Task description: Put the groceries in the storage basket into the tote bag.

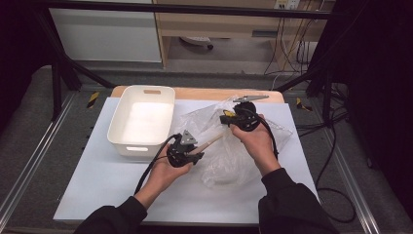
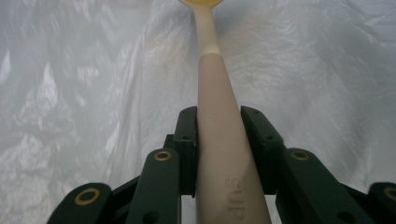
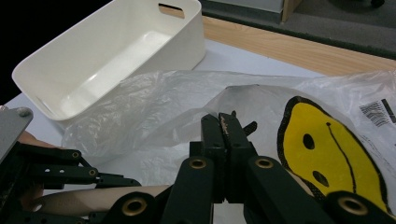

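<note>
Left tool [image 1: 195, 157] sits part-open in the left hand [image 1: 168, 170]; right tool [image 1: 228, 118] fully closed, raised.

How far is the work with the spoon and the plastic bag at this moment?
Done: the left hand-held gripper is shut on the spoon by its handle, and the right hand-held gripper has pinched the edge of the plastic bag. In hand: the spoon's bowl end points into the bag, which the right one lifts. Left, probably: moving the spoon further, perhaps out of the bag. The white bin beside it holds nothing.
</note>
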